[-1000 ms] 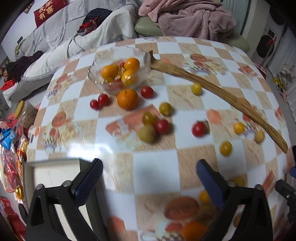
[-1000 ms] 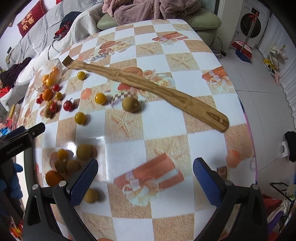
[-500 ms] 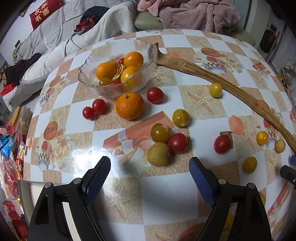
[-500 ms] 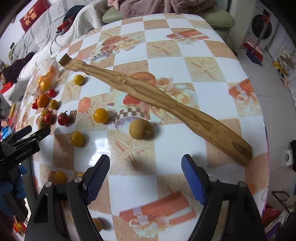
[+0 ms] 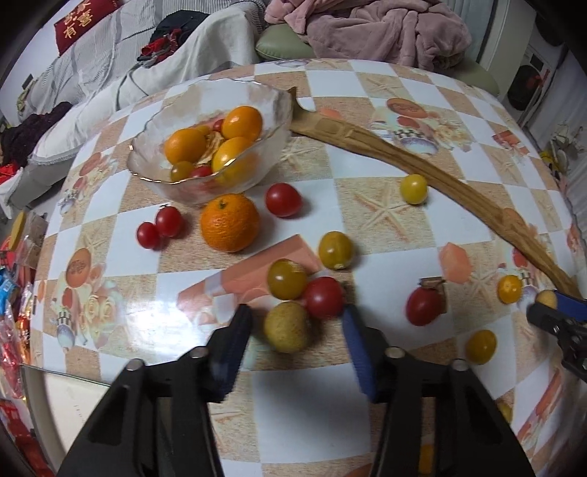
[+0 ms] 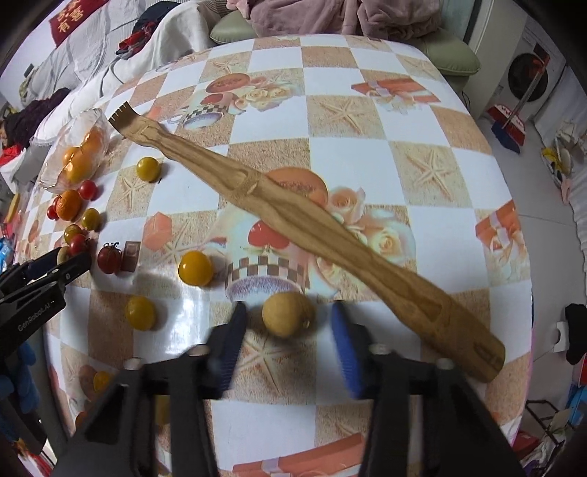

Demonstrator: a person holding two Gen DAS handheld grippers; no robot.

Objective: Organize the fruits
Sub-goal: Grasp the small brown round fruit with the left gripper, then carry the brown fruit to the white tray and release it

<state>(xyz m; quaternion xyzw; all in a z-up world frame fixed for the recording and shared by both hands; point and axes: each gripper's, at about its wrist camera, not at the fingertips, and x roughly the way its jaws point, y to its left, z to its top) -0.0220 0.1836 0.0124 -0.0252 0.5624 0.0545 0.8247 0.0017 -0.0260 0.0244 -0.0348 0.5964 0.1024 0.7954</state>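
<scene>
My left gripper [image 5: 295,335] is open, its blue pads either side of a tan longan [image 5: 287,326] that lies against a red tomato [image 5: 324,297] and an olive tomato [image 5: 287,279]. A glass bowl [image 5: 154,161] with oranges and tomatoes stands behind, a loose orange [image 5: 230,222] in front of it. My right gripper [image 6: 288,332] is open around another tan longan [image 6: 286,314] beside the wooden back scratcher [image 6: 293,216]. Neither longan is gripped.
Several red and yellow cherry tomatoes lie scattered over the checked tablecloth [image 6: 367,110]. The left gripper also shows at the left edge of the right wrist view [image 6: 47,271]. A sofa with clothes and a pink blanket [image 5: 367,29] lies beyond the table.
Both grippers moved forward and down, each coming to straddle a longan. Their jaws have narrowed but remain open.
</scene>
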